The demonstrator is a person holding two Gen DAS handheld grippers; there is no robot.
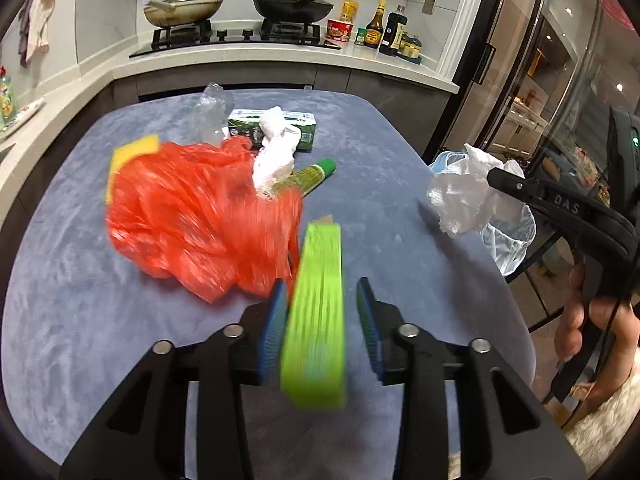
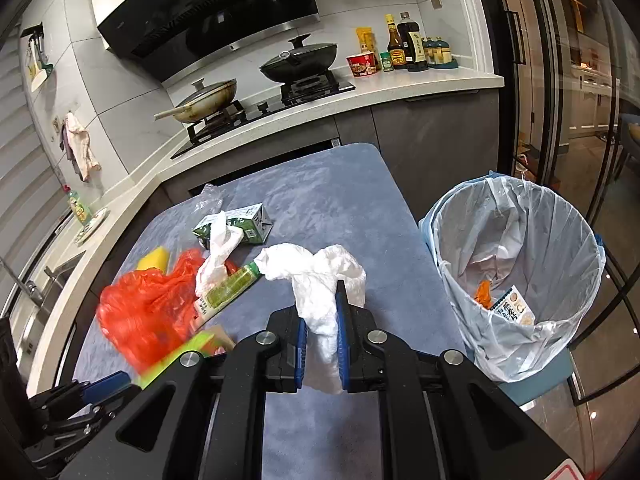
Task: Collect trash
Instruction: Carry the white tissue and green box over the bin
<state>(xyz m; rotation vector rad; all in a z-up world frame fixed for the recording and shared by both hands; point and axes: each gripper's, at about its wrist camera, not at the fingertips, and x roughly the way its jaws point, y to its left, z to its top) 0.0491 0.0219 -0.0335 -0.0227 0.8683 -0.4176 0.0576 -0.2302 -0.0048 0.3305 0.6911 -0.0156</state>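
My left gripper (image 1: 321,282) stands open over the blue-grey table (image 1: 380,152). A flat lime-green packet (image 1: 316,312), blurred, sits between its jaws: it lies against the left pad, with a gap to the right one. My right gripper (image 2: 320,300) is shut on a crumpled white paper towel (image 2: 316,268), left of the lined trash bin (image 2: 520,264). The left wrist view shows that towel (image 1: 468,196) near the table's right edge. On the table lie a red plastic bag (image 1: 192,220), a green tube (image 1: 308,176), a green carton (image 1: 304,128), white tissue (image 1: 276,148), clear plastic (image 1: 210,112) and a yellow sponge (image 1: 132,152).
The bin holds a printed packet (image 2: 514,308) and an orange scrap (image 2: 484,294). Behind the table runs a counter with a stove, two pans (image 2: 298,66) and several bottles (image 2: 404,46). A glass door (image 2: 580,120) stands to the right. A person's hand (image 1: 580,320) grips the right tool.
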